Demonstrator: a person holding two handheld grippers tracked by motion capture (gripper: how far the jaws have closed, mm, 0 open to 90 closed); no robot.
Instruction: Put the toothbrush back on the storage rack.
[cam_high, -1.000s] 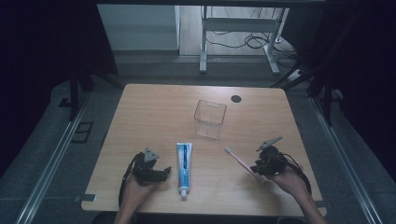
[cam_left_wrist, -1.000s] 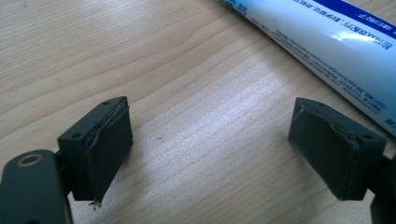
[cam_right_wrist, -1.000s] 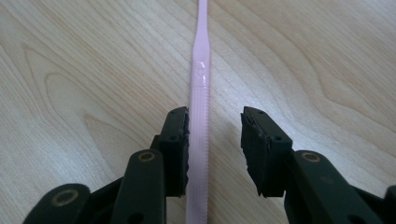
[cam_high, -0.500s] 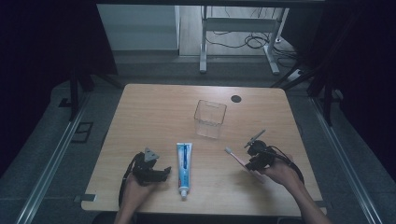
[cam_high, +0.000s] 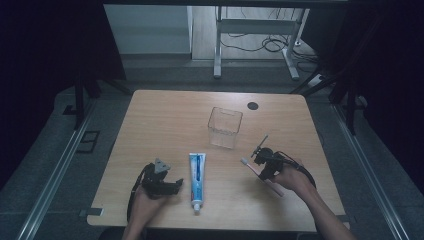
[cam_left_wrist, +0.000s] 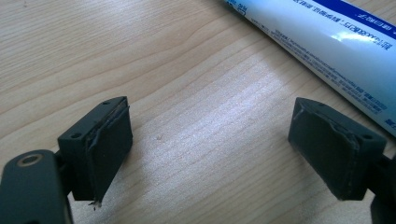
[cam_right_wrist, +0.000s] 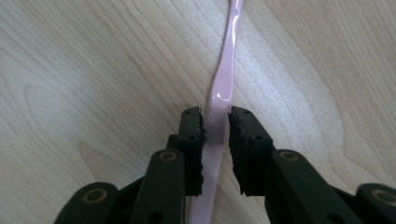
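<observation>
A pink toothbrush (cam_high: 248, 165) lies slanted on the wooden table (cam_high: 165, 125), right of a white and blue toothpaste tube (cam_high: 196, 179). My right gripper (cam_high: 262, 169) is low over it. In the right gripper view its jaws have just been closing. The pads now meet both sides of the toothbrush (cam_right_wrist: 224, 79) handle, so the right gripper (cam_right_wrist: 215, 140) is shut on it while it rests on the wood. My left gripper (cam_high: 175, 184) rests on the table left of the tube, open, its jaws (cam_left_wrist: 210, 149) wide with bare wood between them. The toothpaste tube (cam_left_wrist: 327, 42) lies just beyond them.
A clear square plastic container (cam_high: 225, 127) stands upright behind the tube and the toothbrush. A small black disc (cam_high: 253, 105) sits near the table's far edge. Dark floor and metal rails surround the table.
My right gripper has slid left along the table to the toothbrush and its jaws have narrowed around the handle. The left gripper and the tube have stayed put.
</observation>
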